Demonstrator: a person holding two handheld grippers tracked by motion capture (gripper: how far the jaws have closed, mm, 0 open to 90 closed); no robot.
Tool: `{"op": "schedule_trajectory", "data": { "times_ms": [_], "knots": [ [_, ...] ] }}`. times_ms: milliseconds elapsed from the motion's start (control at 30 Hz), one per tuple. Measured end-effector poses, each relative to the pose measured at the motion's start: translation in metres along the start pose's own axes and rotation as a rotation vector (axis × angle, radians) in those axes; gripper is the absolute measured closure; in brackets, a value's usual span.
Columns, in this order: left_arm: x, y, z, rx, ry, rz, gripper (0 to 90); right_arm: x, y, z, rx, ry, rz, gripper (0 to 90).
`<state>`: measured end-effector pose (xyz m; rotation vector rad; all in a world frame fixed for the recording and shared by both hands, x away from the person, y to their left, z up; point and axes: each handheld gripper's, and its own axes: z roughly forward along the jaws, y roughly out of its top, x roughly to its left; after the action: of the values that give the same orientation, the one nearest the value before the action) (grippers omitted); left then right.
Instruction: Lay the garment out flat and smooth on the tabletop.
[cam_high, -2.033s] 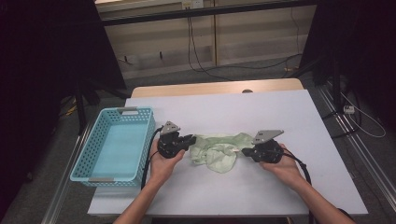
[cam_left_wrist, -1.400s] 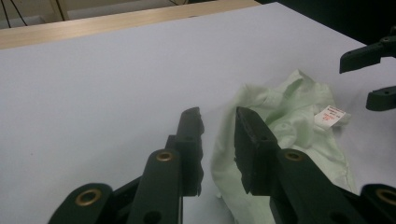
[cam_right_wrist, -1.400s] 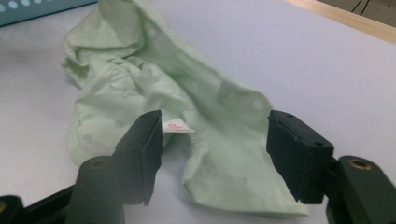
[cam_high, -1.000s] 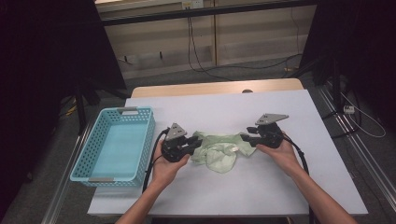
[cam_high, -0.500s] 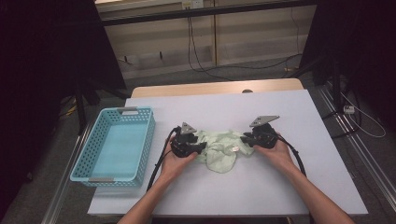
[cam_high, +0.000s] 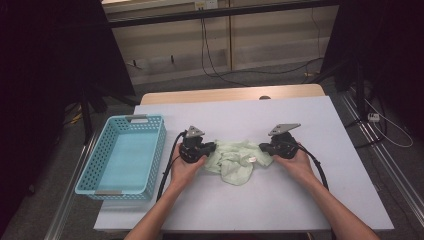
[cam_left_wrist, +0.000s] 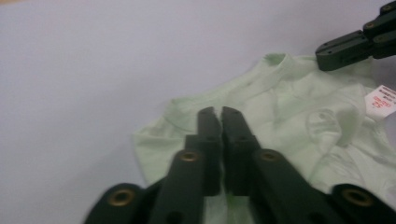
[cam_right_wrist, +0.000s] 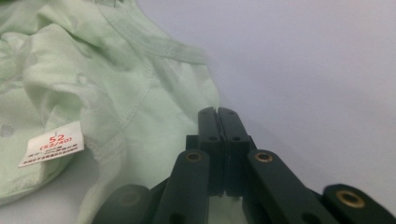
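Your left claw (cam_high: 212, 148) and right claw (cam_high: 262, 148) had just closed, each pinching an edge of the crumpled green cloth (cam_high: 234, 159) on the desk (cam_high: 280, 200).

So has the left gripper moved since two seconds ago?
Yes. The left gripper has shifted right, farther from the light blue plastic basket, and its jaws have just been closing on the pale green cloth garment.

The pale green garment (cam_high: 232, 159) is soft, thin knit cloth with stitched hems, creased and matt, bearing a white printed label (cam_right_wrist: 52, 143). The table (cam_high: 310, 125) looks smooth and matt, and the turquoise basket (cam_high: 95, 172) is perforated plastic. Both grippers' jaws are matt black with brass-coloured rivets.
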<state>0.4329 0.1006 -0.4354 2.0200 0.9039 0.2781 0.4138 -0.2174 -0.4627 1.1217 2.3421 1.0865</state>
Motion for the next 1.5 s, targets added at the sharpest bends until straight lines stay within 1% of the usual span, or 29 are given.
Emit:
{"op": "schedule_trajectory", "data": {
  "times_ms": [67, 100, 133, 233, 267, 333, 367, 433, 467, 567, 600, 633, 667, 733, 767, 833, 900, 933, 967, 1033, 1100, 1167, 1233, 1267, 1300, 1367, 1400, 1467, 1500],
  "knots": [
    [0.004, 0.001, -0.005, -0.016, 0.009, -0.014, 89.1, -0.001, 0.001, -0.003, -0.010, -0.006, 0.004, 90.0],
    [0.005, 0.002, -0.006, -0.019, 0.010, -0.017, 89.3, -0.002, 0.001, -0.005, -0.016, -0.019, 0.012, 90.0],
    [0.007, 0.002, -0.008, -0.018, 0.019, -0.009, 89.5, -0.004, 0.002, -0.006, -0.021, -0.021, 0.015, 90.0],
    [0.008, 0.002, -0.010, -0.031, 0.034, -0.021, 89.9, -0.009, 0.002, -0.013, -0.042, -0.037, 0.034, 90.0],
    [0.009, 0.002, -0.011, -0.036, 0.053, -0.037, 89.9, -0.011, 0.002, -0.014, -0.046, -0.040, 0.040, 90.0],
    [0.011, 0.002, -0.012, -0.038, 0.074, -0.058, 89.7, -0.015, 0.002, -0.018, -0.055, -0.048, 0.049, 90.0],
    [0.012, 0.002, -0.012, -0.037, 0.097, -0.068, 89.2, -0.016, 0.001, -0.019, -0.055, -0.050, 0.051, 90.0],
    [0.016, 0.001, -0.011, -0.031, 0.110, -0.077, 85.1, -0.018, -0.001, -0.019, -0.049, -0.051, 0.059, 90.0],
    [0.017, 0.001, -0.011, -0.030, 0.111, -0.066, 82.2, -0.018, -0.001, -0.018, -0.043, -0.053, 0.057, 90.0],
    [0.018, 0.004, -0.012, -0.066, 0.116, -0.080, 79.0, -0.016, -0.001, -0.015, -0.039, -0.052, 0.050, 90.0],
    [0.018, 0.005, -0.012, -0.065, 0.114, -0.072, 77.1, -0.015, 0.000, -0.014, -0.036, -0.049, 0.047, 90.0],
    [0.017, 0.007, -0.011, -0.073, 0.110, -0.074, 74.5, -0.014, 0.000, -0.013, -0.035, -0.050, 0.044, 90.0],
    [0.015, 0.009, -0.009, -0.068, 0.095, -0.059, 73.1, -0.014, 0.000, -0.012, -0.035, -0.050, 0.041, 90.0],
    [0.012, 0.011, -0.006, -0.049, 0.092, -0.021, 73.4, -0.013, 0.001, -0.012, -0.035, -0.050, 0.043, 90.0],
    [0.011, 0.012, -0.004, -0.043, 0.091, -0.014, 73.4, -0.013, 0.001, -0.012, -0.037, -0.048, 0.043, 90.0],
    [0.011, 0.015, 0.002, -0.034, 0.091, -0.004, 72.3, -0.012, 0.001, -0.012, -0.040, -0.048, 0.040, 90.0],
    [0.012, 0.018, 0.007, -0.031, 0.087, -0.005, 69.5, -0.012, 0.001, -0.012, -0.042, -0.048, 0.042, 90.0],
    [0.012, 0.023, 0.009, -0.024, 0.094, 0.007, 68.5, -0.013, 0.001, -0.012, -0.044, -0.048, 0.042, 90.0],
    [0.011, 0.026, 0.009, -0.033, 0.096, 0.010, 66.7, -0.013, 0.001, -0.012, -0.046, -0.048, 0.041, 90.0],
    [0.010, 0.034, 0.008, -0.050, 0.064, 0.011, 66.8, -0.013, 0.002, -0.013, -0.048, -0.048, 0.040, 90.0],
    [0.009, 0.038, 0.012, -0.022, 0.059, 0.029, 67.3, -0.013, 0.002, -0.012, -0.050, -0.047, 0.040, 90.0],
    [0.010, 0.035, 0.019, 0.000, 0.066, 0.029, 68.5, -0.012, 0.002, -0.012, -0.051, -0.047, 0.040, 90.0],
    [0.015, 0.029, 0.029, 0.039, 0.086, 0.030, 68.5, -0.012, 0.002, -0.013, -0.052, -0.044, 0.039, 90.0],
    [0.018, 0.025, 0.035, 0.061, 0.104, 0.020, 68.3, -0.012, 0.002, -0.013, -0.053, -0.045, 0.038, 90.0],
    [0.021, 0.022, 0.039, 0.072, 0.103, 0.005, 66.7, -0.012, 0.002, -0.013, -0.054, -0.046, 0.040, 90.0],
    [0.024, 0.019, 0.045, 0.105, 0.128, 0.005, 56.9, -0.013, 0.002, -0.013, -0.056, -0.052, 0.040, 90.0],
    [0.025, 0.016, 0.048, 0.127, 0.133, 0.007, 53.5, -0.013, 0.002, -0.013, -0.057, -0.056, 0.041, 90.0],
    [0.027, 0.013, 0.050, 0.145, 0.155, 0.018, 53.7, -0.014, 0.002, -0.012, -0.056, -0.054, 0.044, 90.0],
    [0.028, 0.012, 0.050, 0.139, 0.150, 0.019, 54.0, -0.014, 0.002, -0.013, -0.056, -0.054, 0.044, 90.0]
  ]
}}
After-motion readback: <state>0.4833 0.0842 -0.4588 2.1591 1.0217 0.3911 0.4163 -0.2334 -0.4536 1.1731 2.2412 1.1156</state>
